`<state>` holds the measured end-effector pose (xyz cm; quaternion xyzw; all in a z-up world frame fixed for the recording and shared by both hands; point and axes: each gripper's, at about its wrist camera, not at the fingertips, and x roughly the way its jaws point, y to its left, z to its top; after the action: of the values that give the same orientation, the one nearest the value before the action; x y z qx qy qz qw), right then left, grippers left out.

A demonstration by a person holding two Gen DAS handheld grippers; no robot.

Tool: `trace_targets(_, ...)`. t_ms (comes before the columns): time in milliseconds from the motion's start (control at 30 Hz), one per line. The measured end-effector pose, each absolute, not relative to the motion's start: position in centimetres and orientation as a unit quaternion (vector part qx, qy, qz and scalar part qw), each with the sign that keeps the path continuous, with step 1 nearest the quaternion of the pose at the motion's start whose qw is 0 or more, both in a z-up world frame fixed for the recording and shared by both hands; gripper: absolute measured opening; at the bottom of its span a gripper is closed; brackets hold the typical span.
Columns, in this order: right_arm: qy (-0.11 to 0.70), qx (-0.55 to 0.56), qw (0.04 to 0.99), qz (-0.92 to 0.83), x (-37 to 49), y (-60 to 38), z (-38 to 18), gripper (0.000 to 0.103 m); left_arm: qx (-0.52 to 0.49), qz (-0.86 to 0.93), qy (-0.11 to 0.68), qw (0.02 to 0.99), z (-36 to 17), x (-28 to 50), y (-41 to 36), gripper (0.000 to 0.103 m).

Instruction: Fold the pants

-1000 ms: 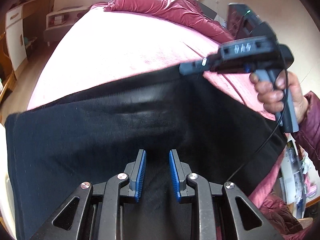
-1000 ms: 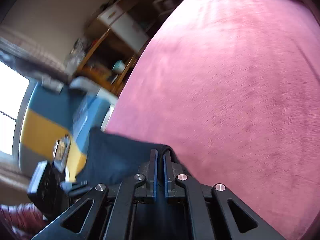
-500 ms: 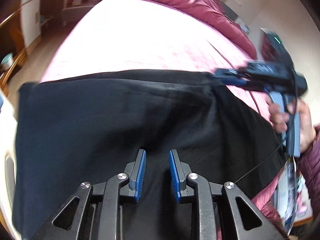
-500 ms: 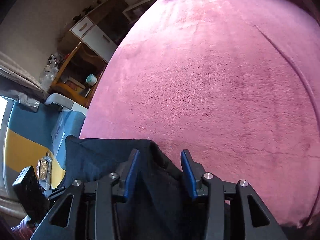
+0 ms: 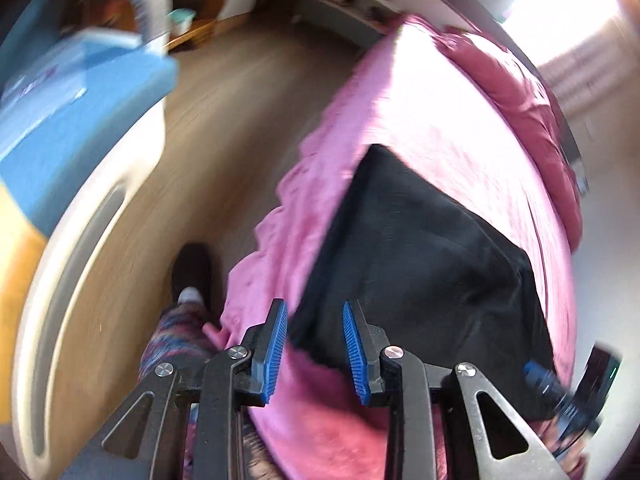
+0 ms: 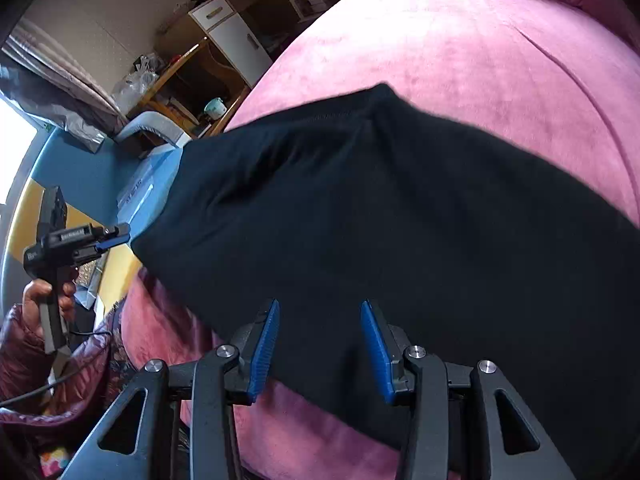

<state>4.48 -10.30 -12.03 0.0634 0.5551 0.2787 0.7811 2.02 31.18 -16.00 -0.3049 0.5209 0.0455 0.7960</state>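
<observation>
While right view lacks floor, left shows shoe (image 5: 191, 268) beside pants (image 5: 420, 264)

Ahead of the fingers, the bed (image 6: 500, 52) beyond the pants (image 6: 400, 220) lies bare. Left of the fingers, a blue-and-white chair (image 5: 76, 120) borders the open floor (image 5: 224, 128).

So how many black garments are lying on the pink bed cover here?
1. A single pair of black fabric pants lies spread on the pink plush bed cover near its front edge; the left wrist view shows the same pair. Nothing else black lies there.
</observation>
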Motion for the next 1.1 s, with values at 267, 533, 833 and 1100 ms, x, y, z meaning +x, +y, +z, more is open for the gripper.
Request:
trace_targets(267, 0.556, 0.052, 0.789, 0.258, 2.3, -8.9, -13.3, 0.044, -0.338, 0.036, 0.528, 0.778, -18.2, 2.1, 30.4, 0.029)
trace_targets(533, 0.552, 0.04, 0.797, 0.242, 1.5, -8.6, -14.1, 0.043, -0.239, 0.035, 0.522, 0.818, -18.2, 3.5, 27.1, 0.005)
trace_targets(833, 0.543, 0.025, 0.807, 0.233, 1.0, -8.0, -15.1, 0.047, -0.178, 0.098, 0.526, 0.826, -18.2, 3.9, 26.4, 0.021)
trace_targets(1100, 0.526, 0.025, 0.809, 0.26, 0.2, -6.8, -15.1, 0.084, -0.158, 0.004, 0.456, 0.876, -12.6, 3.5, 21.7, 0.024)
